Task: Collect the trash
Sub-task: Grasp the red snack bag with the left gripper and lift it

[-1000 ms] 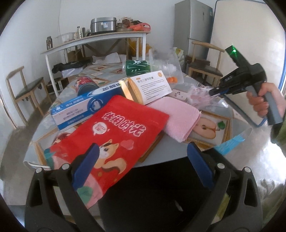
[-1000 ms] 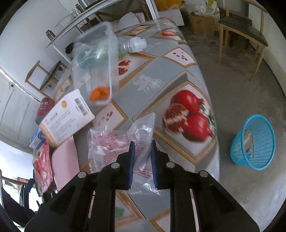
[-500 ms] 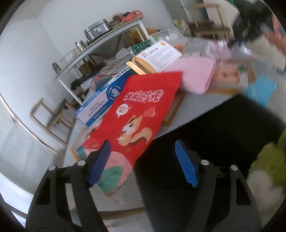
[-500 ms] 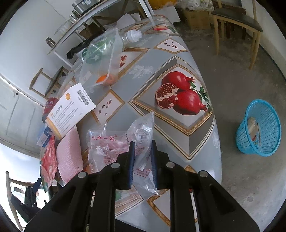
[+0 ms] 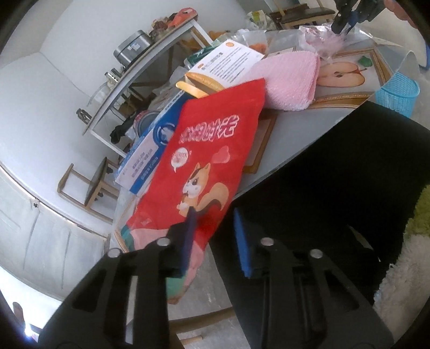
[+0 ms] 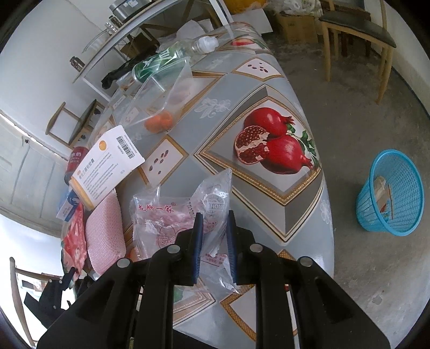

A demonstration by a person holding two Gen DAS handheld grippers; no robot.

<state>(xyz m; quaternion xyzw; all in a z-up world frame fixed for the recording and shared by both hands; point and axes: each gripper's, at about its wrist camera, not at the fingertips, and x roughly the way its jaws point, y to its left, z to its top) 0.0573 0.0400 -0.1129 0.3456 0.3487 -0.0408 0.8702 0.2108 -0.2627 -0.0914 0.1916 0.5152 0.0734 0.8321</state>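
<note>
A red snack bag (image 5: 212, 150) with a squirrel print lies on the table, its near end hanging over the edge. My left gripper (image 5: 215, 236) is at that overhanging end. Its jaws are closing with the bag's edge between them, and the right pad (image 5: 242, 241) still stands clear of it. My right gripper (image 6: 213, 236) is shut on a clear plastic wrapper (image 6: 215, 196) next to a pink printed bag (image 6: 161, 214). That gripper (image 5: 342, 22) also shows far off in the left wrist view. A blue mesh basket (image 6: 392, 196) holding some scraps stands on the floor beyond the table.
The fruit-print tablecloth (image 6: 268, 94) also carries a pink cloth (image 5: 290, 77), a white carton (image 5: 231, 61), a blue-and-white box (image 5: 145, 163), a green bottle (image 6: 158, 61) and a clear bag with an orange thing in it (image 6: 158, 120). A wooden chair (image 6: 357, 35) stands behind.
My left gripper has rolled and sunk toward the red bag's near end, and its jaws have narrowed from wide apart. The right gripper has kept its hold on the wrapper.
</note>
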